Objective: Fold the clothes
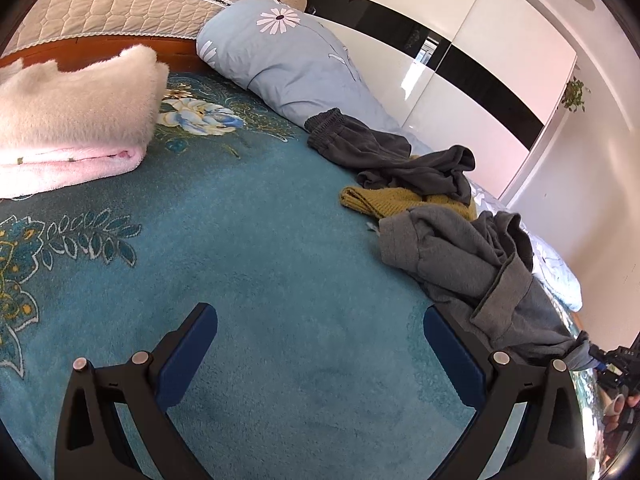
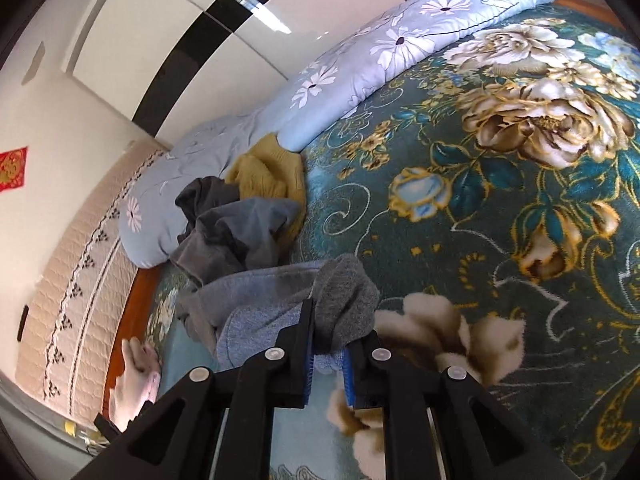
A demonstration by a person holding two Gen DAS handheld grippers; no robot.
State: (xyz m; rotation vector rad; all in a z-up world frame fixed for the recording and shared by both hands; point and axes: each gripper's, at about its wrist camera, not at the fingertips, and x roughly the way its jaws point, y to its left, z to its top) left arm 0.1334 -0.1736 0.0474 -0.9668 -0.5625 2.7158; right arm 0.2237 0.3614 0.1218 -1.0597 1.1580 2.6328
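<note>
— So, where are the tongs sitting?
— Nearest, the right gripper is pinching a fold of the grey garment between its jaws. The left gripper is hovering with fingers spread apart over the teal floral blanket, gripping nothing.
— And the clothes?
— The grey garment is trailing off to the right of the left tongs; farther on, a mustard sweater and dark trousers are lying against the blue quilt.
</note>
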